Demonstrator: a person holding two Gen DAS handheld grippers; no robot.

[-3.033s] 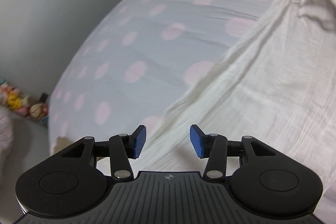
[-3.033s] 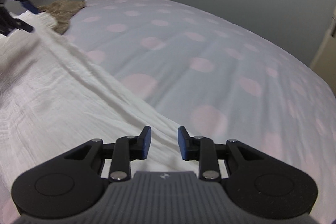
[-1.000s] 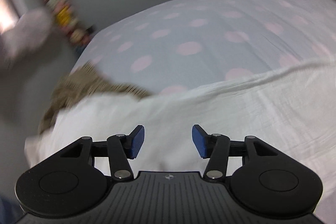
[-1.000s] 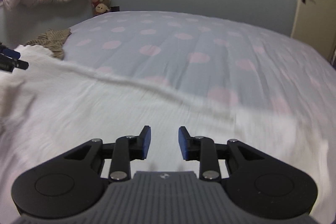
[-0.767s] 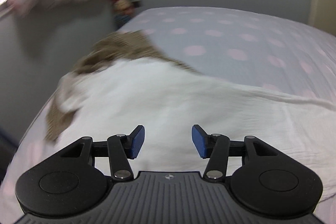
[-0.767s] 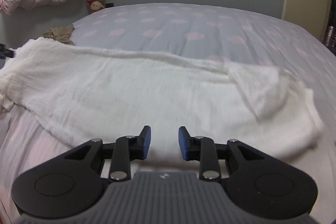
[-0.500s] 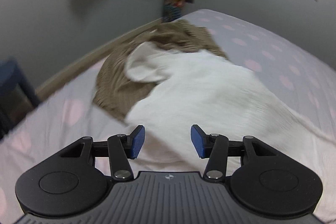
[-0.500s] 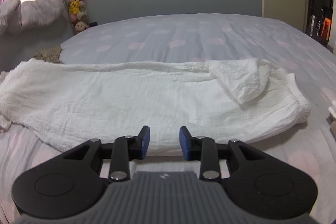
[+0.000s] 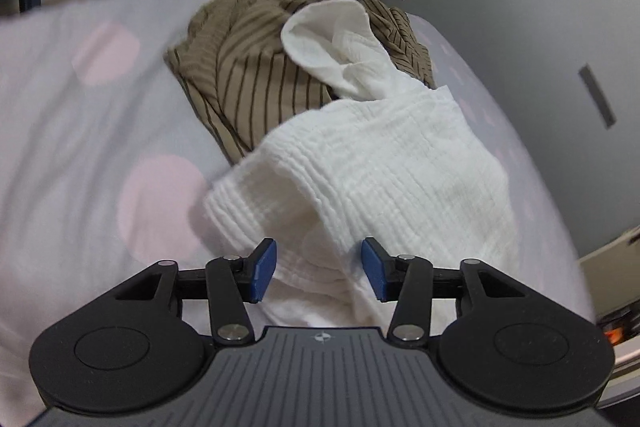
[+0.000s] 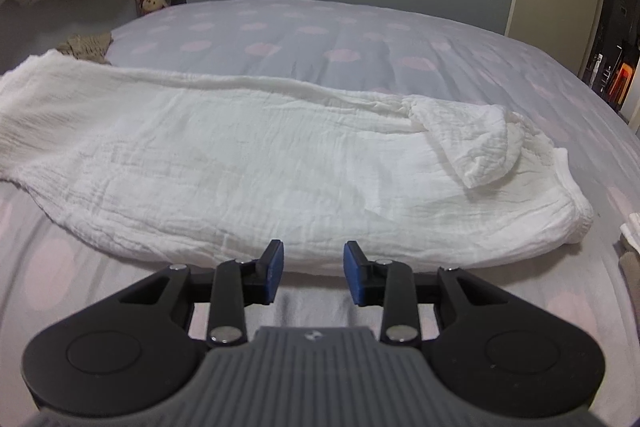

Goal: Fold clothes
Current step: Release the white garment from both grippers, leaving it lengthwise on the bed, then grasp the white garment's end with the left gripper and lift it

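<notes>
Across the bed (image 10: 360,39), near its front edge, lies one white cloth (image 10: 248,163), folded into a long band that runs from the left edge toward the right, with one corner flap turned back on top at its right end. One brown striped garment (image 9: 248,79) sits at the bed's far left corner, and the cloth's left end rests partly on it. The left gripper (image 9: 318,269) hangs over that left end; its jaws have just been closing, cloth lies between the two blue pads, and they do not press on it. The right gripper (image 10: 314,273) hovers at the cloth's front edge, jaws apart and holding nothing, over bare sheet.
</notes>
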